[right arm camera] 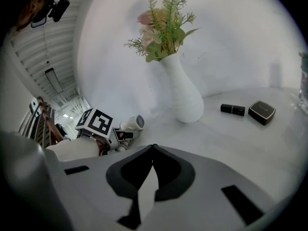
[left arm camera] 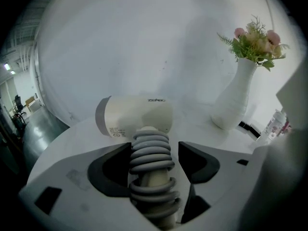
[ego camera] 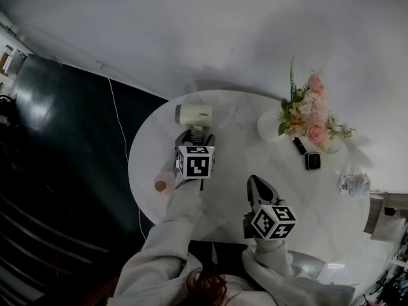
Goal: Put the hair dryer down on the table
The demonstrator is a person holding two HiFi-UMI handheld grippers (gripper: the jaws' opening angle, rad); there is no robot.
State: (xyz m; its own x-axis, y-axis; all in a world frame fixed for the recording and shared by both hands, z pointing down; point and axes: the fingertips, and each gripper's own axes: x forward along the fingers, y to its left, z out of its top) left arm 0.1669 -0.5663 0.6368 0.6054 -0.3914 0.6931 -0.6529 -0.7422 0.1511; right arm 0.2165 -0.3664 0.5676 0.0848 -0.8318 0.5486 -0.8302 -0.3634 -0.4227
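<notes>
Two grippers were checked. On the left hand-held gripper (left arm camera: 154,147), the jaws were found wide apart. The handle (left arm camera: 153,179) of the hair dryer (left arm camera: 137,115), wrapped in its grey cord (left arm camera: 150,155), sat between them unclamped. On the right hand-held gripper (right arm camera: 153,149), the jaws were found together and empty, held over the counter (ego camera: 223,190). The hair dryer was seen lying on the counter, well apart from the white vase (left arm camera: 237,97). The step was judged to be the release, with placement essentially done. The next move was judged to call for a straight pull-back along the handle so the cord is not snagged.
</notes>
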